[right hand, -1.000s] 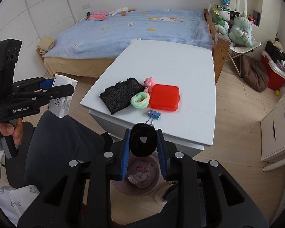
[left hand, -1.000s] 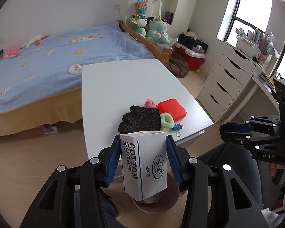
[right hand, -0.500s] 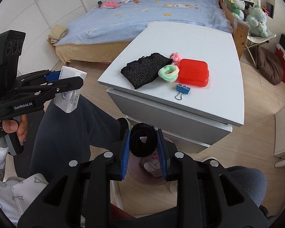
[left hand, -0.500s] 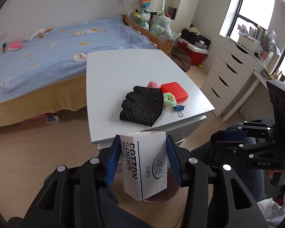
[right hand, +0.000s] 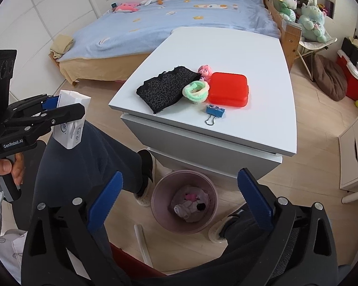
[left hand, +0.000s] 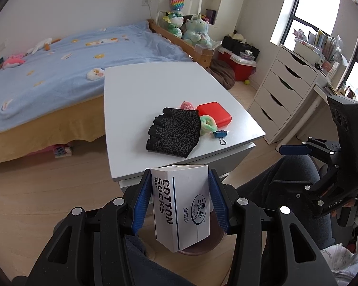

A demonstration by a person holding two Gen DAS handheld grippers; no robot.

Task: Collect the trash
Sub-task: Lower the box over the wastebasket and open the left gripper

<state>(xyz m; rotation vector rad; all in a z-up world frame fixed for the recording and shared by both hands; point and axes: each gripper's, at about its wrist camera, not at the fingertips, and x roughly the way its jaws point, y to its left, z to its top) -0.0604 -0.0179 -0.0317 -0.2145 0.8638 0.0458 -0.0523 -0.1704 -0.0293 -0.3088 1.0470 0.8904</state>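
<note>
My left gripper (left hand: pixel 180 195) is shut on a white "COTTON SOCKS" box (left hand: pixel 181 207), held above the floor left of the table; the box also shows in the right wrist view (right hand: pixel 70 121). My right gripper (right hand: pixel 179 197) is open and empty, directly above a round pinkish trash bin (right hand: pixel 160 190) on the floor. The bin holds crumpled pale trash and a small black object (right hand: pixel 200 206). In the left wrist view the bin's rim (left hand: pixel 198 250) shows just under the box.
The white table (right hand: pixel 238 47) carries a black patterned glove (right hand: pixel 167 88), a green scrunchie (right hand: pixel 195 90), a red case (right hand: pixel 228 89), a pink figure (right hand: pixel 204 71) and a blue binder clip (right hand: pixel 214 112). The person's legs (right hand: pixel 83 166) are beside the bin. A bed stands behind, drawers to the right.
My right gripper opened and let go of the black object, which now lies in the bin. Both grippers pulled back a little from the table. The left still holds the box.
</note>
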